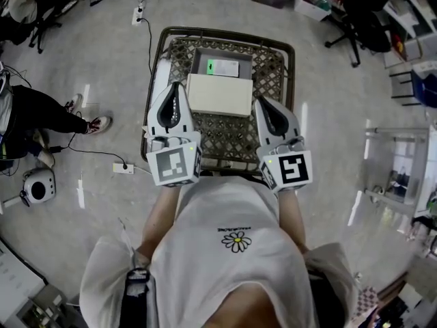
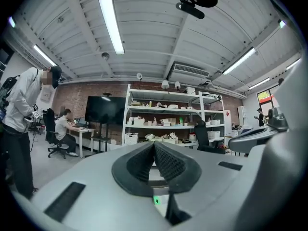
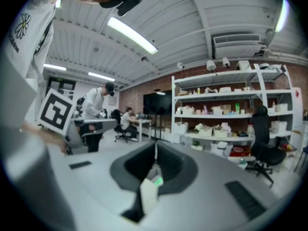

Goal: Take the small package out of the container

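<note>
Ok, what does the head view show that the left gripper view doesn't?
Head view only: the wire basket and the whole cream box lying in it. Left gripper view only: white shelves, a dark screen, a person seated at a desk. Both: the left gripper, shut and empty, with the right gripper beside it.

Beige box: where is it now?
Head view, centre: beige box in the wire basket, between left gripper and right gripper, partly covering a grey labelled package.
</note>
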